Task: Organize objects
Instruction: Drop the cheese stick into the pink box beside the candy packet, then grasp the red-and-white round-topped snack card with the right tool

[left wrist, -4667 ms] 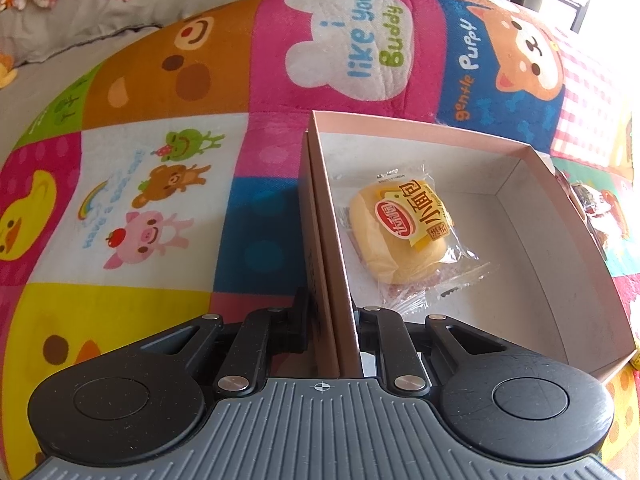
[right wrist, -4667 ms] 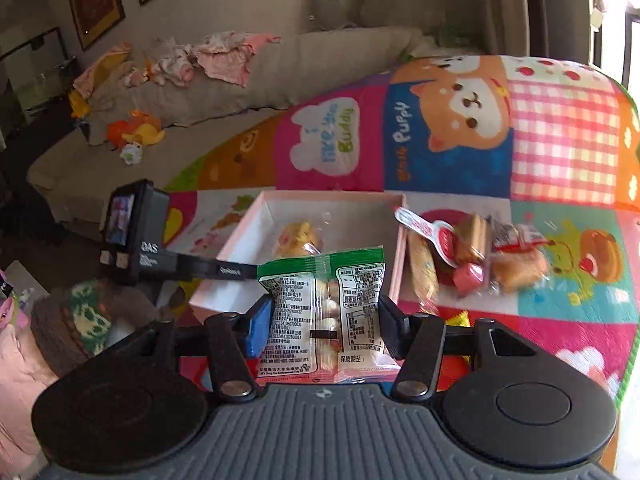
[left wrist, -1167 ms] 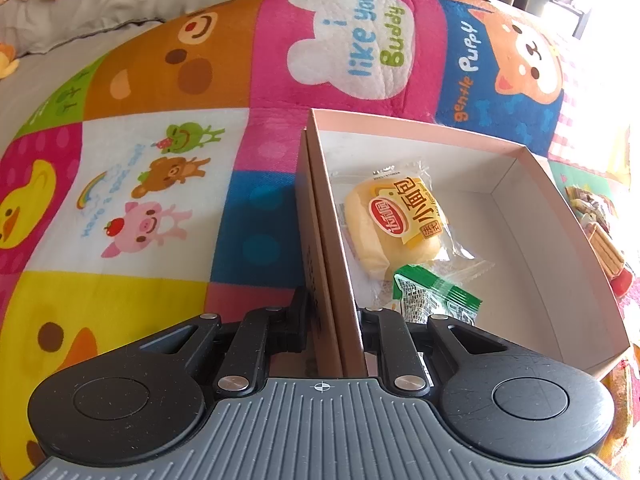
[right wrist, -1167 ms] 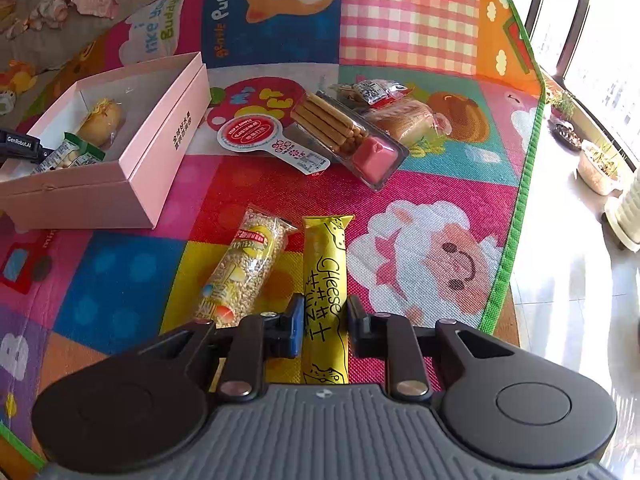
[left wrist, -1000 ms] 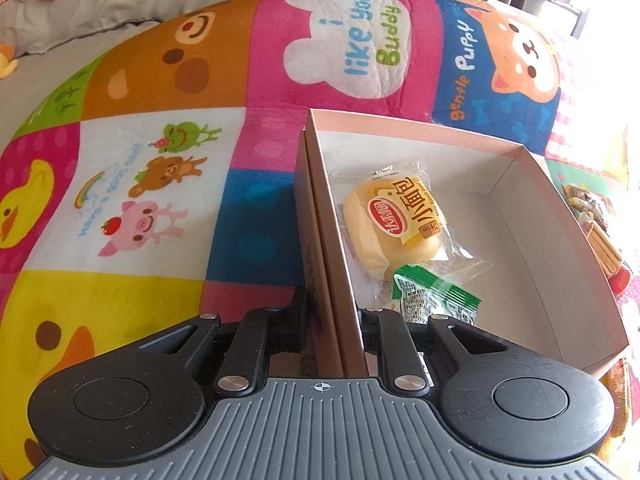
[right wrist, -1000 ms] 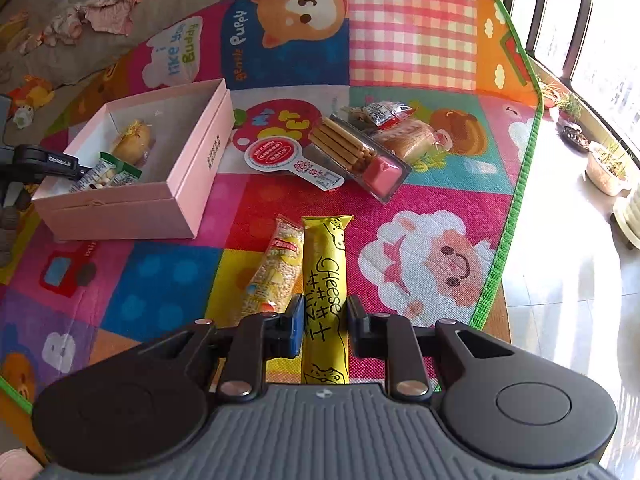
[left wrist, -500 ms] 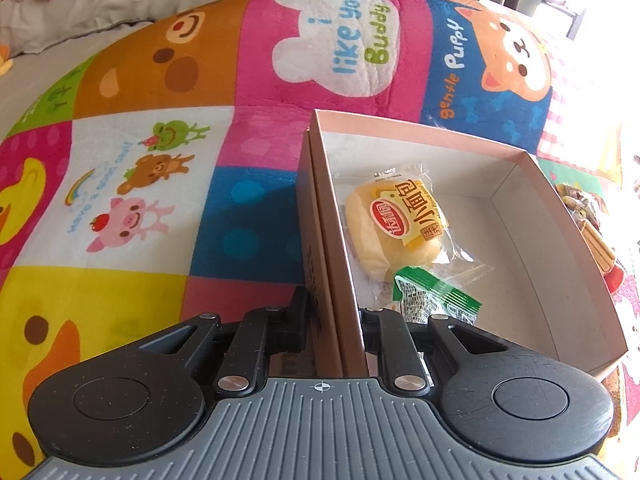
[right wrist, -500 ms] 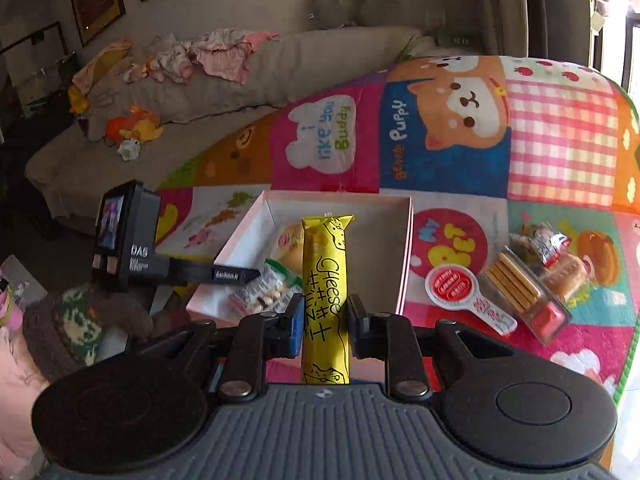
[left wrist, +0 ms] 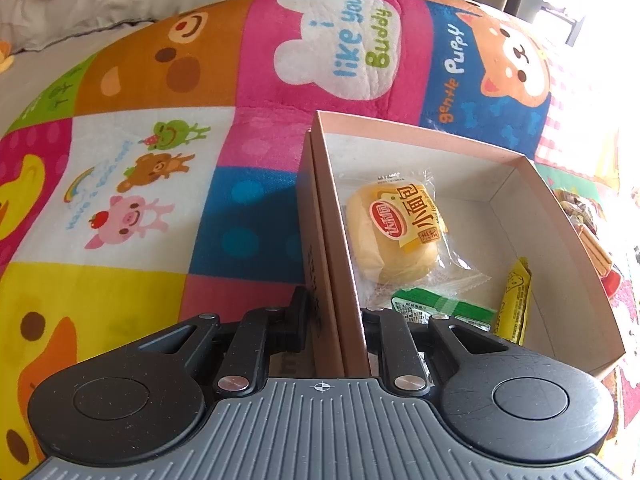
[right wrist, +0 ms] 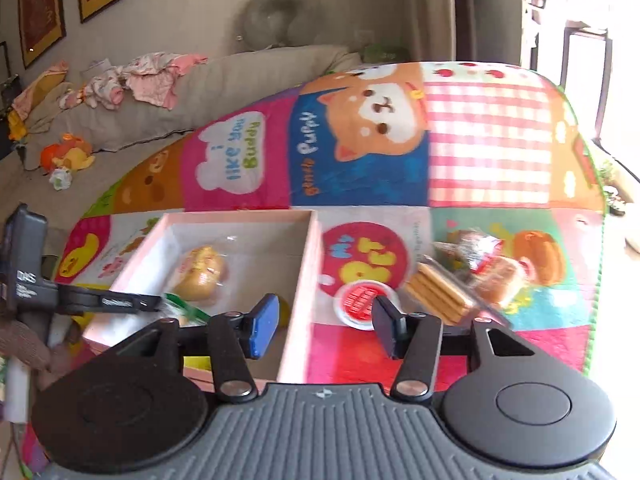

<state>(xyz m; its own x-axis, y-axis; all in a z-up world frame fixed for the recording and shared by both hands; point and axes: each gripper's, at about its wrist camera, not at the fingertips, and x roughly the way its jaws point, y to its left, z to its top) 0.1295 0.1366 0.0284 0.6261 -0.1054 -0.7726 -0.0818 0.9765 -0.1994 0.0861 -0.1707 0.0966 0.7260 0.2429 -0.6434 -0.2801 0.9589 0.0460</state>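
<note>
- Left gripper point(left wrist: 334, 312) jaws clamped on the pink box point(left wrist: 520, 160) side wall, lower centre of frame.
- Right gripper point(right wrist: 320, 322) jaws wide apart, holding nothing, above box's near right wall.
- Bun point(left wrist: 394, 232), green packet point(left wrist: 440, 306), yellow cheese stick point(left wrist: 514, 304) inside box, right of left jaws.
- Right view motion-blurred; snacks point(right wrist: 460, 276) right of box indistinct.

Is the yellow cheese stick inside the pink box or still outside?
Inside. The yellow cheese stick lies on the floor of the pink box, beside the green packet and the bun. The right gripper is open and holds nothing.
</note>
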